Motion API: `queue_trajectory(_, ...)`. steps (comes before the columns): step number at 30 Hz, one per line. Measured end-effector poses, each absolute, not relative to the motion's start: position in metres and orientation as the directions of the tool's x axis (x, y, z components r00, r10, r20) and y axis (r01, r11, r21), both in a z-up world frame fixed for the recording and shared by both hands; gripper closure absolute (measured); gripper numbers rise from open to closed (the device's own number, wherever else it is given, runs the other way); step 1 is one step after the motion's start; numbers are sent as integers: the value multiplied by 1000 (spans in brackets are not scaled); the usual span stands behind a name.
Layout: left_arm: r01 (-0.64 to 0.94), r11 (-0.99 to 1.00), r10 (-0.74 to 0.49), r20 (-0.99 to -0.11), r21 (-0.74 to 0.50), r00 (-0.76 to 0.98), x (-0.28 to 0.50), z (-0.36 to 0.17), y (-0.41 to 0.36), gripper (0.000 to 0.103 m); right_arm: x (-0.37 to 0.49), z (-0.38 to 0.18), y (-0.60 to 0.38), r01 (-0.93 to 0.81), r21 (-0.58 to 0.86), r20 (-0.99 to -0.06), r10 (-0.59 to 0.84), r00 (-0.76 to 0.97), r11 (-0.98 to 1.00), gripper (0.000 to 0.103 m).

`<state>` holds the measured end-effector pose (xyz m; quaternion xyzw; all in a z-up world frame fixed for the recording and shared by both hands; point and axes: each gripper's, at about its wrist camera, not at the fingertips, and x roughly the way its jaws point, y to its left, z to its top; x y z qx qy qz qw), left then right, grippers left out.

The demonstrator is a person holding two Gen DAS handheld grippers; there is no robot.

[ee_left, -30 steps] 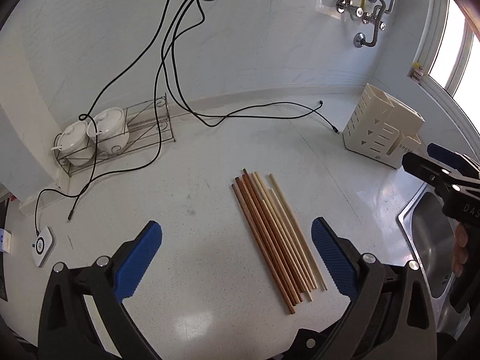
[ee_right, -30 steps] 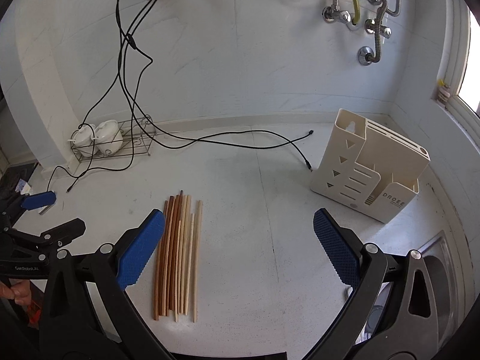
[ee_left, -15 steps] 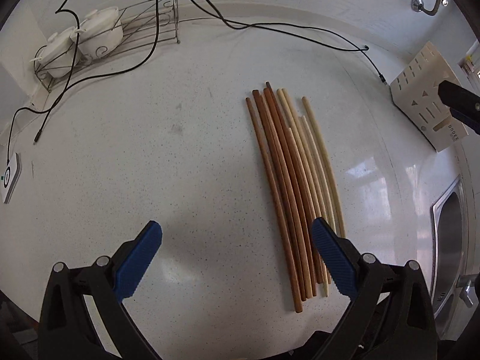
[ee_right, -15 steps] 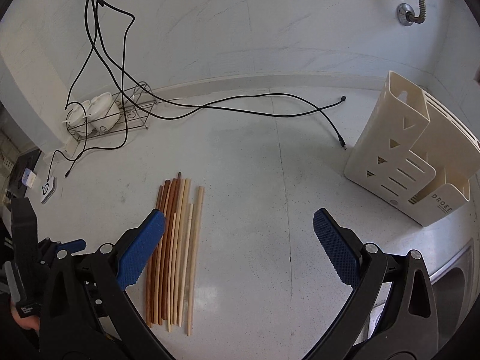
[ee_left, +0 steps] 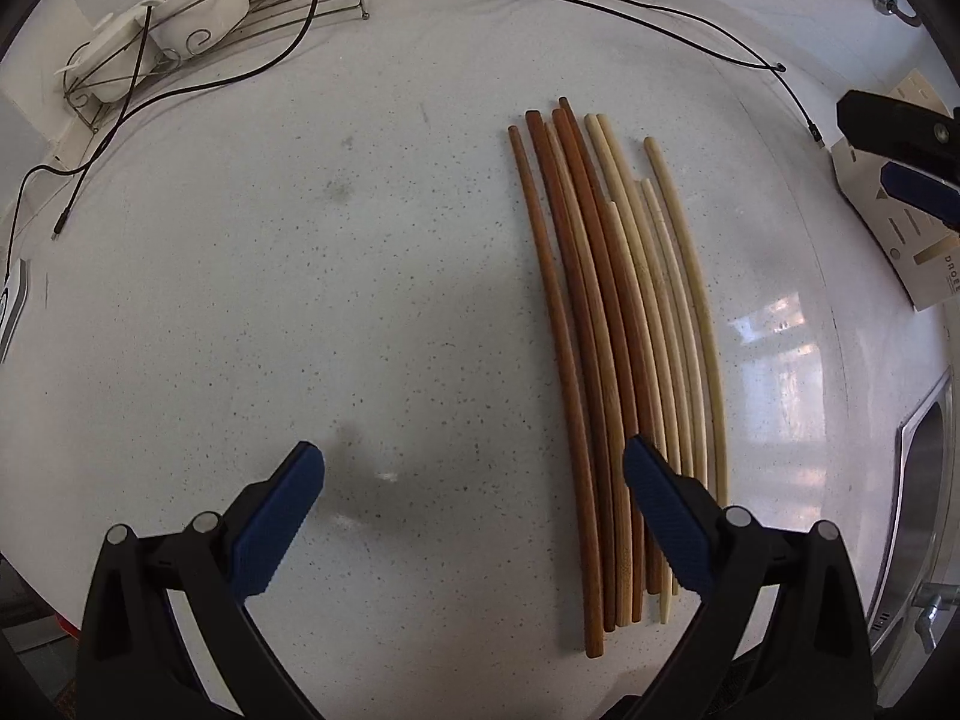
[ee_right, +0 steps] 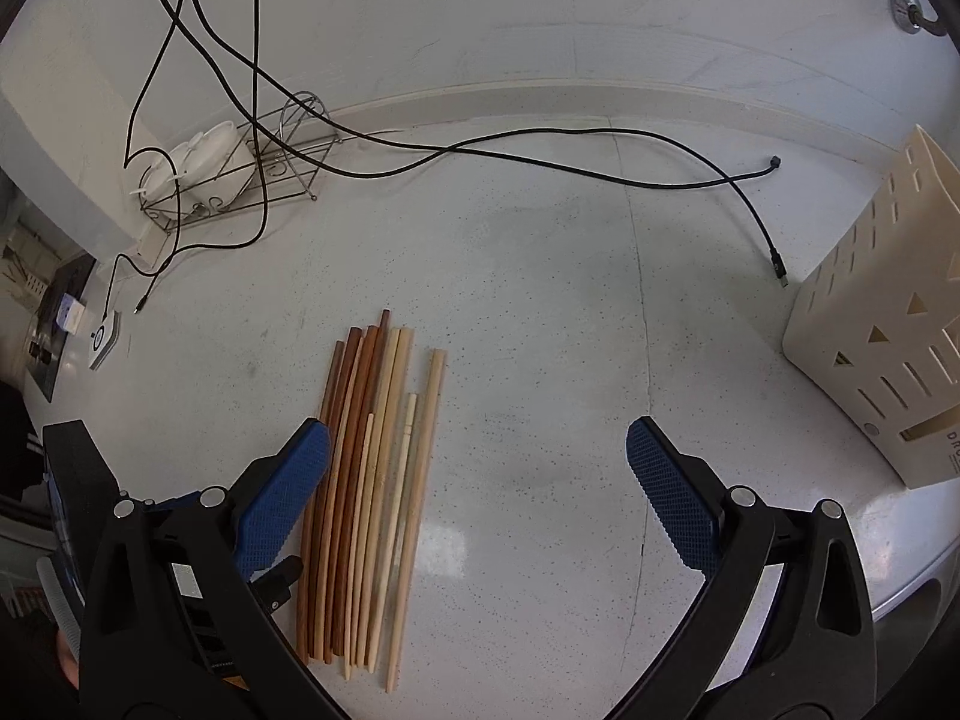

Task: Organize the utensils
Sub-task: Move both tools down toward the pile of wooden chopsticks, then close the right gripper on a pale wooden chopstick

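Observation:
Several wooden chopsticks point(ee_left: 606, 324), dark brown ones on the left and pale ones on the right, lie side by side on the white speckled counter point(ee_left: 300, 300). My left gripper point(ee_left: 474, 510) hovers low over the counter, open and empty, its right finger above the near ends of the chopsticks. In the right wrist view the same chopsticks point(ee_right: 372, 480) lie by the left finger of my right gripper point(ee_right: 477, 480), which is open with nothing in it. A cream utensil holder point(ee_right: 888, 372) with slots stands at the right.
A wire rack point(ee_right: 240, 180) with white lidded pots point(ee_left: 162, 18) sits at the back left. Black cables point(ee_right: 540, 150) trail across the counter. A steel sink point(ee_left: 924, 510) lies at the right edge. The holder point(ee_left: 912, 252) shows at far right behind the other gripper.
Both grippers have dropped closer to the counter and tilted down. The left one has moved forward over the chopsticks' near ends. The chopsticks have not moved.

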<state>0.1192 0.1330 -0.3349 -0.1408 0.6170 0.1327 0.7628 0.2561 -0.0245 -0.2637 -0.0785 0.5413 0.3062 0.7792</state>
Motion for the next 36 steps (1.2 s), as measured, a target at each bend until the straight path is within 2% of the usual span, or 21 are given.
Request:
queue_trajectory(16, -428, 904, 86, -987, 21, 134, 130, -357, 124, 5, 261, -267, -28, -543, 231, -892, 399, 213, 807, 8)
queue_trajectory(28, -449, 894, 53, -992, -4, 115, 140, -372, 130, 5, 270, -275, -7, -576, 191, -930, 334, 153, 795, 9)
queue_trajectory(33, -455, 891, 52, -992, -5, 114, 136, -371, 134, 5, 281, -296, 8, -571, 158, -971, 232, 59, 806, 23)
queue_trajectory(36, -454, 891, 54, -992, -5, 117, 134, -374, 138, 5, 280, -314, 14, -568, 161, -984, 179, -24, 807, 27)
